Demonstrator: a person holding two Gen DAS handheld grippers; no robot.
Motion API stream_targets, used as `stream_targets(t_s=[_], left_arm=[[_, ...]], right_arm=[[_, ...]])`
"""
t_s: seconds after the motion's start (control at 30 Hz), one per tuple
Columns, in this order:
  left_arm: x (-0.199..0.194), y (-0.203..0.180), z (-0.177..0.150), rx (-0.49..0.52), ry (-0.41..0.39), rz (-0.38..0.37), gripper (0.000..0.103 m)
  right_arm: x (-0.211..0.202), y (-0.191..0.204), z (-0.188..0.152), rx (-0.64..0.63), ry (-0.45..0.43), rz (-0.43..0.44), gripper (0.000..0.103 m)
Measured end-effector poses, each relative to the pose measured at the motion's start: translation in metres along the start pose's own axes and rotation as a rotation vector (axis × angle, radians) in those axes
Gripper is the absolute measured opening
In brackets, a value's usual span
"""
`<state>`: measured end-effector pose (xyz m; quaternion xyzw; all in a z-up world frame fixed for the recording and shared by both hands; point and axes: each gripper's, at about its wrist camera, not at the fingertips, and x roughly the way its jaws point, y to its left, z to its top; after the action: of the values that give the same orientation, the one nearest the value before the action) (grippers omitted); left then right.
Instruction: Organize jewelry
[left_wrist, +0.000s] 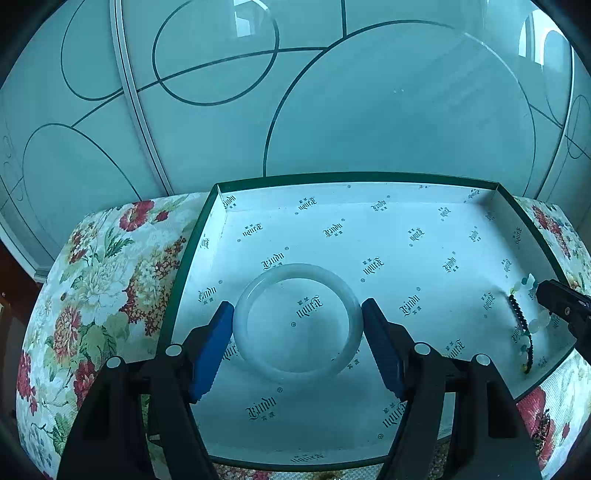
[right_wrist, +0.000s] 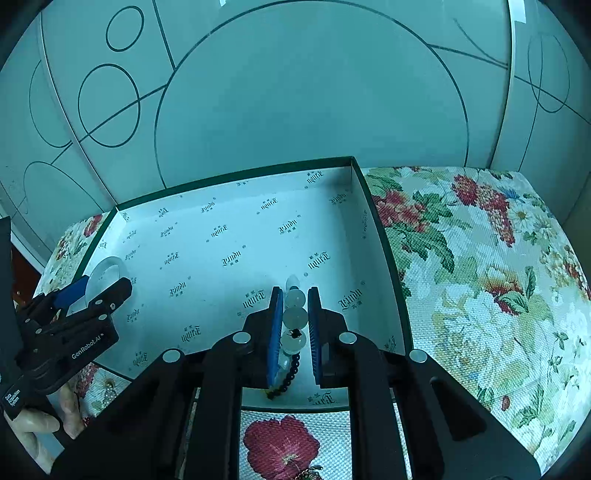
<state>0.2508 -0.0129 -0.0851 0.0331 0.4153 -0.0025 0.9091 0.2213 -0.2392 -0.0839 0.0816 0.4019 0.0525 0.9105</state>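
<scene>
Two tongs hover over the box (left_wrist: 221, 229): left tongs (left_wrist: 297, 314) clasp a stiff, slippery, breakable jade bangle (left_wrist: 297, 365) across its rim; right tongs (right_wrist: 295, 325) pinch a limp beaded bracelet (right_wrist: 294, 317).

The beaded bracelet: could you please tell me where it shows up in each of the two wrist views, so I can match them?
Left wrist view: the beaded bracelet hangs at the far right edge, over the box, from the right gripper.
Right wrist view: it sits at lower centre, pinched between the blue pads.
Shared landmark: the box with its dark green rim and printed white lining.
</scene>
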Motion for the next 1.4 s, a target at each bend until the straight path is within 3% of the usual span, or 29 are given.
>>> stream_targets(t_s=[0.17,0.27,0.57,0.87,1.17,1.4], left_arm=[[0.007,0.002,-0.002,-0.019,0.034,-0.019,0.070],[0.003,0.001,-0.001,-0.012,0.013,-0.015,0.075],[-0.049,0.005,-0.004,-0.020,-0.033,-0.038,0.078],[-0.112,0.037,-0.075,-0.112,0.000,-0.021,0.078],[-0.149,0.058,-0.149,-0.185,0.068,0.009,0.078],[-0.157,0.052,-0.170,-0.183,0.082,0.003,0.078]], right_arm=[[0.006,-0.007,-0.002,0.021,0.029,0.000,0.014],[-0.001,-0.007,-0.001,0.022,0.018,0.005,0.015],[-0.056,-0.009,-0.014,0.031,-0.035,0.024,0.015],[-0.104,-0.022,-0.084,0.065,0.015,0.017,0.015],[-0.133,-0.029,-0.140,0.076,0.073,0.015,0.015],[-0.141,-0.029,-0.164,0.088,0.101,0.028,0.015]])
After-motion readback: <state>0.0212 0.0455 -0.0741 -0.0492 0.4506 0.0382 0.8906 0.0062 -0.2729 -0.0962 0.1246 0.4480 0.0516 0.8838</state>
